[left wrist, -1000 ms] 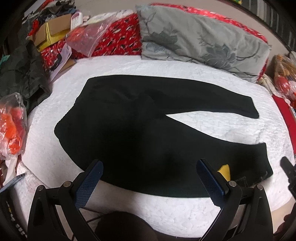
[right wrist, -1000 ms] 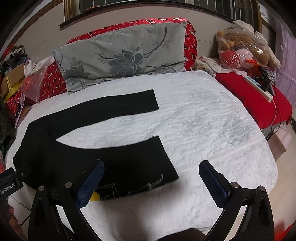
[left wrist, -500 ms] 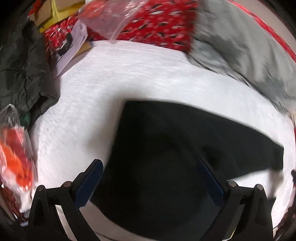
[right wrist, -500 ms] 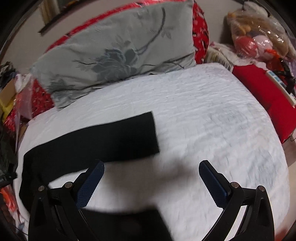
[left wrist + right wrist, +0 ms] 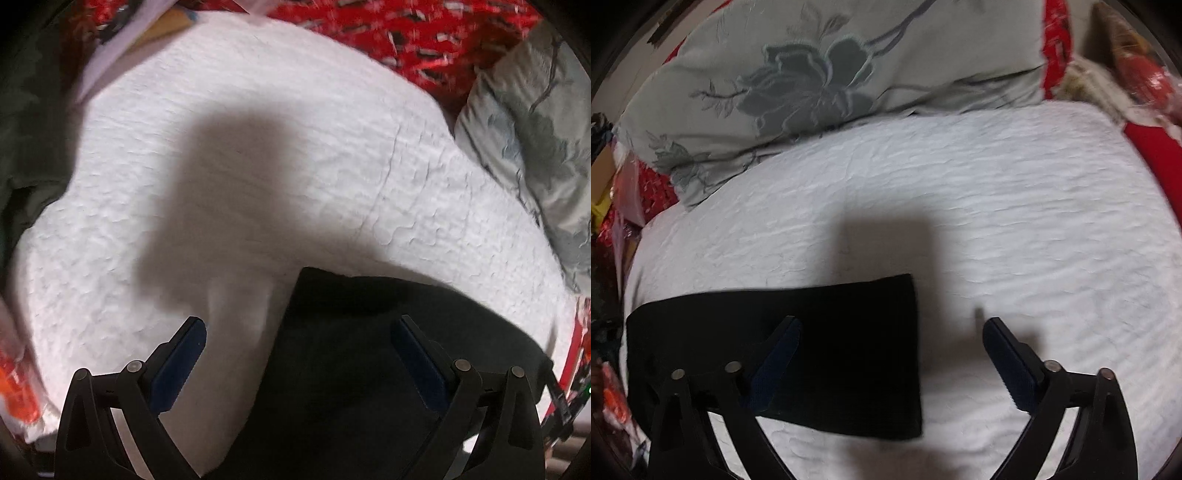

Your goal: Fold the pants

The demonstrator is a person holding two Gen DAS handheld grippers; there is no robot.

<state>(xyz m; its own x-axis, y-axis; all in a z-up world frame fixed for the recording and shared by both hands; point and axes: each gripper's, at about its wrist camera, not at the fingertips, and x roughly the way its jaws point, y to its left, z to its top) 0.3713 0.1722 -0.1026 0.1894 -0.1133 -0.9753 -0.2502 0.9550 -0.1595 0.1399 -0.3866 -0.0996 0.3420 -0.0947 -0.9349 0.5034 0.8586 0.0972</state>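
Black pants [image 5: 351, 369] lie flat on a white quilted bed [image 5: 277, 122]. In the left wrist view my left gripper [image 5: 299, 328] hangs open, pointing steeply down over the far corner of the waist end; the cloth edge runs between its fingers and no pad presses on it. In the right wrist view the far leg's cuff end [image 5: 849, 350] lies under my right gripper [image 5: 890, 326]. Its jaws are closing but still stand wide, with the cuff's end edge between them and the pads clear of the cloth.
A grey flowered pillow [image 5: 820, 77] leans on a red patterned headboard cover [image 5: 406, 33] at the far side. Dark clothing [image 5: 29, 122] and papers crowd the bed's left edge. Red bedding [image 5: 1156, 147] and bagged toys sit to the right.
Both grippers have swept across the bed towards the far side and dropped lower. The left now hovers over the waist corner, the right over the far leg's cuff. The right jaws have narrowed slightly.
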